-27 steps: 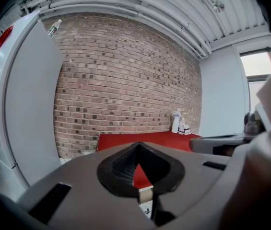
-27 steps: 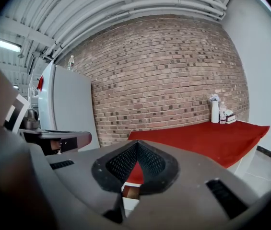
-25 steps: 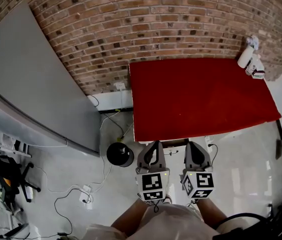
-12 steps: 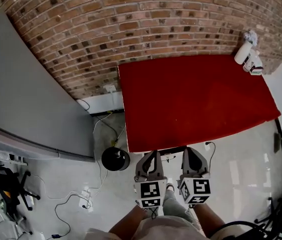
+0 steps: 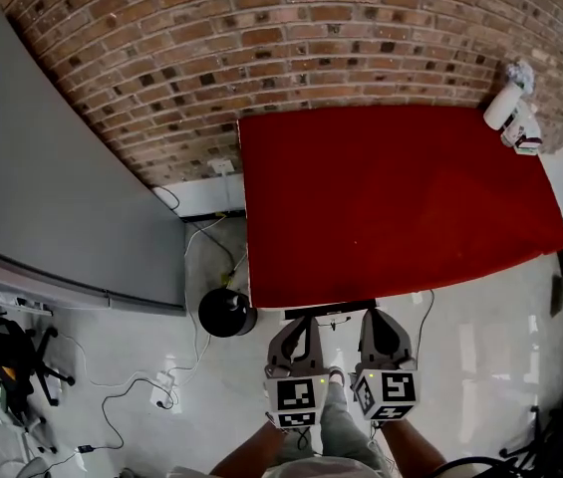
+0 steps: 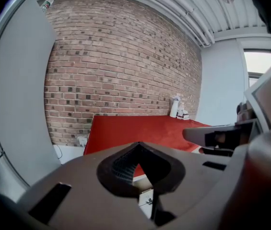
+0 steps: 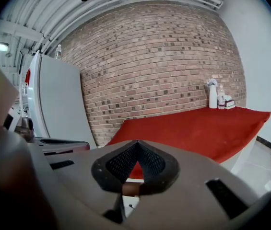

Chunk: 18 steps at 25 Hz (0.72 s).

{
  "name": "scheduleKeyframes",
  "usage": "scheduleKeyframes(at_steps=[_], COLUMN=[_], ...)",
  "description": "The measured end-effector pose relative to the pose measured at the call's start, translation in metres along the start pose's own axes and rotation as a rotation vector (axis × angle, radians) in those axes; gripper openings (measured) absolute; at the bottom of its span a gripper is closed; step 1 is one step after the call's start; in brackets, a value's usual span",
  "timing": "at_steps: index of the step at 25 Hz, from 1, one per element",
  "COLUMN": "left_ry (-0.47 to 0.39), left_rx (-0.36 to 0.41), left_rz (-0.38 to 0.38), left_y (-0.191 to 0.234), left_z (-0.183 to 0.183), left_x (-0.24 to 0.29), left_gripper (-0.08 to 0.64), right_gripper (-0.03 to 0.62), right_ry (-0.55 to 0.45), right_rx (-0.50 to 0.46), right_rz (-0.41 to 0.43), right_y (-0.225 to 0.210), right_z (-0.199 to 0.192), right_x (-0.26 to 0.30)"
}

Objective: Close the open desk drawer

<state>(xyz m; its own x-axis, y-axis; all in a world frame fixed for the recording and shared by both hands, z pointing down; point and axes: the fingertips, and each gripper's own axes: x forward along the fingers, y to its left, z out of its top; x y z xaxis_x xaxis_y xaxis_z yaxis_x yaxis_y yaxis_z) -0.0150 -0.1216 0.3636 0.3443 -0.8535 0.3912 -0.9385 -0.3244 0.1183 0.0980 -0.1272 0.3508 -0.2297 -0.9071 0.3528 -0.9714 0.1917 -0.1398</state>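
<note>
Drawer (image 5: pixel 329 310), thin dark strip, jutting slightly from under the red surface's (image 5: pixel 391 197) near edge, toward its left end

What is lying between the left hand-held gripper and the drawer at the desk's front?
Nothing. In the head view the left hand-held gripper points at the dark drawer front, its tip nearly meeting it; no object stands in that stretch.
</note>
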Motion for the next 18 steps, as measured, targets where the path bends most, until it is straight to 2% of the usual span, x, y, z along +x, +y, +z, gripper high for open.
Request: scheduleKeyframes(at_steps=[6, 18], left_ry=[0.052, 0.12], left_rx=[-0.007, -0.03], left_rz=[0.01, 0.041], left_y=[0.001, 0.009], left_z=[-0.046, -0.157], left_x=[0.009, 0.057], left_gripper=[0.005, 0.005], right_gripper=[-0.002, 0.0], right_ry=[0.018, 0.108], right_rx=[-0.029, 0.02], right_rz=[0.012, 0.028], right_y=[-0.003, -0.025], right_z=[-0.042, -0.173], right_x=[0.007, 0.043])
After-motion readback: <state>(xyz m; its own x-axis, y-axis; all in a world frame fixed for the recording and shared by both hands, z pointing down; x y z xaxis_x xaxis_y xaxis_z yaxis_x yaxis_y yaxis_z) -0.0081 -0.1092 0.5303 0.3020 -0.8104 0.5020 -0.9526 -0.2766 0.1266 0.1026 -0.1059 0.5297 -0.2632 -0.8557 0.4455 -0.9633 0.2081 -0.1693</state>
